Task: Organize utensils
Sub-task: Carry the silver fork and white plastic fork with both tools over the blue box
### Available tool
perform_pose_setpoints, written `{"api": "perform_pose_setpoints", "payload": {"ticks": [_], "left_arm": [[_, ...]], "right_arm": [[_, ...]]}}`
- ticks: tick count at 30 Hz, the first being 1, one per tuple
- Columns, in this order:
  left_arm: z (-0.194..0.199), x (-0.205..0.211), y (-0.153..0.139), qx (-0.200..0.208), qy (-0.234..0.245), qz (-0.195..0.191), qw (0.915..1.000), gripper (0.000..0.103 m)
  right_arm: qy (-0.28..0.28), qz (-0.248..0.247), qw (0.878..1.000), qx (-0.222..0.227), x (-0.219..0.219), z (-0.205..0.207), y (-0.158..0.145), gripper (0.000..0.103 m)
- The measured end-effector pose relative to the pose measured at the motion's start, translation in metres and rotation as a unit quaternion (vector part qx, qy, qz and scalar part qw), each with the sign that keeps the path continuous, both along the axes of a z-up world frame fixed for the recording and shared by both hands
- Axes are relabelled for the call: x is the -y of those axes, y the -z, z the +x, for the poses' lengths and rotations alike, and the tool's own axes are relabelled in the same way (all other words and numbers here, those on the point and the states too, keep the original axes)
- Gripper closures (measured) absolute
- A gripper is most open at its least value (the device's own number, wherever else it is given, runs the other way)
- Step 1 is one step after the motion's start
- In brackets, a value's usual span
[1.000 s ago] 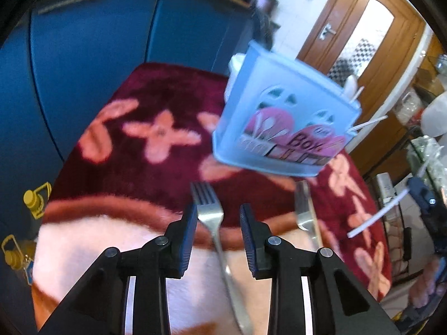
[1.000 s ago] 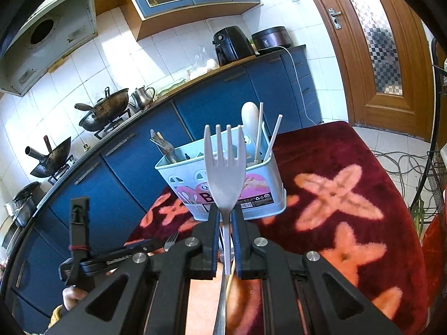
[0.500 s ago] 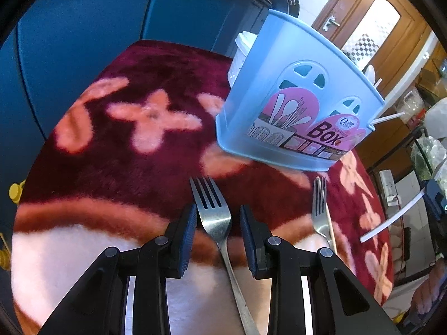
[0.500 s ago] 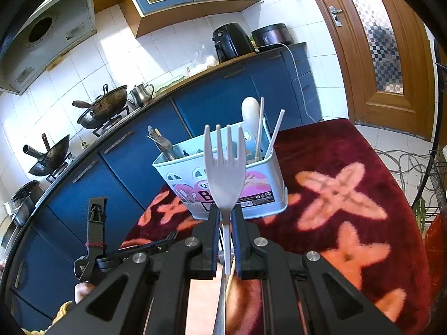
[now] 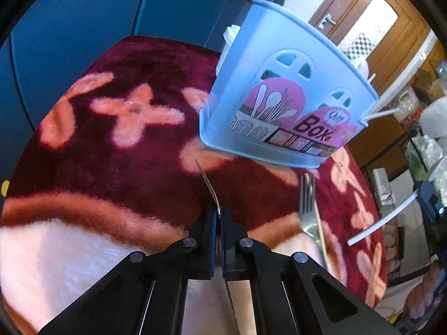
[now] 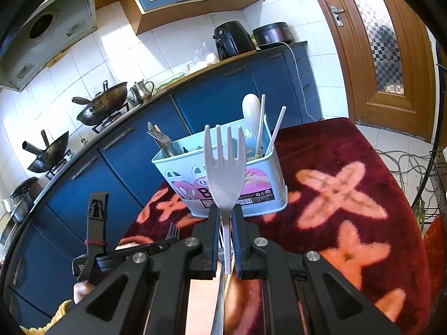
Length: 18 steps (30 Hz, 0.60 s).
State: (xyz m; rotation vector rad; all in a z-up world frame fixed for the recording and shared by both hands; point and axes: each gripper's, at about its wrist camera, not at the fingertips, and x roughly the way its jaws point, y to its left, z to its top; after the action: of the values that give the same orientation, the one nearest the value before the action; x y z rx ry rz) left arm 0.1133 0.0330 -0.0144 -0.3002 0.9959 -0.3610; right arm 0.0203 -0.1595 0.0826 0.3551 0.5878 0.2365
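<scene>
In the left wrist view, my left gripper (image 5: 218, 217) has its jaws closing on a metal fork (image 5: 208, 187). The fork is turned on edge, its tines pointing at the light blue utensil box (image 5: 285, 111). A second metal fork (image 5: 308, 215) lies flat on the maroon flowered cloth (image 5: 125, 153) to the right. In the right wrist view, my right gripper (image 6: 225, 217) is shut on a white plastic fork (image 6: 225, 167), held upright in front of the utensil box (image 6: 259, 192). The box holds a white spoon, white sticks and metal cutlery.
Blue kitchen cabinets (image 6: 218, 100) run behind the cloth-covered table, with woks (image 6: 103, 106) and a kettle on the counter. A wooden door (image 6: 382, 55) stands at the right. Loose cables (image 6: 405, 162) lie on the floor beyond the table's right edge.
The left gripper's jaws have gone from standing apart around the flat fork to shut on it, and the fork now stands on edge. The right gripper and its white fork have not moved.
</scene>
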Motion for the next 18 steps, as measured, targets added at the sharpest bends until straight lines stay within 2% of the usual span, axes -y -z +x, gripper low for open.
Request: {"api": "perform_pose_setpoints", "payload": {"ticks": [6,9,14,18], "left_arm": [[-0.017,-0.006,-0.028,0.043,-0.004,-0.023,0.9988,0.102],[-0.027,-0.008,-0.051,0.080,-0.005,-0.036,0.9961,0.102],[-0.040,-0.011,-0.088,0.142,-0.015,-0.056,0.9882,0.102],[-0.042,-0.010,-0.109,0.174,-0.019,-0.058,0.9829,0.102]], "right_arm": [[0.005,-0.008,1.000,0.017,0.000,-0.002,-0.009,0.093],[0.007,-0.014,1.000,0.026,0.000,-0.002,-0.014,0.093],[0.010,-0.024,0.999,0.036,0.000,0.002,-0.023,0.093],[0.012,-0.027,0.999,0.042,0.000,0.004,-0.028,0.093]]}}
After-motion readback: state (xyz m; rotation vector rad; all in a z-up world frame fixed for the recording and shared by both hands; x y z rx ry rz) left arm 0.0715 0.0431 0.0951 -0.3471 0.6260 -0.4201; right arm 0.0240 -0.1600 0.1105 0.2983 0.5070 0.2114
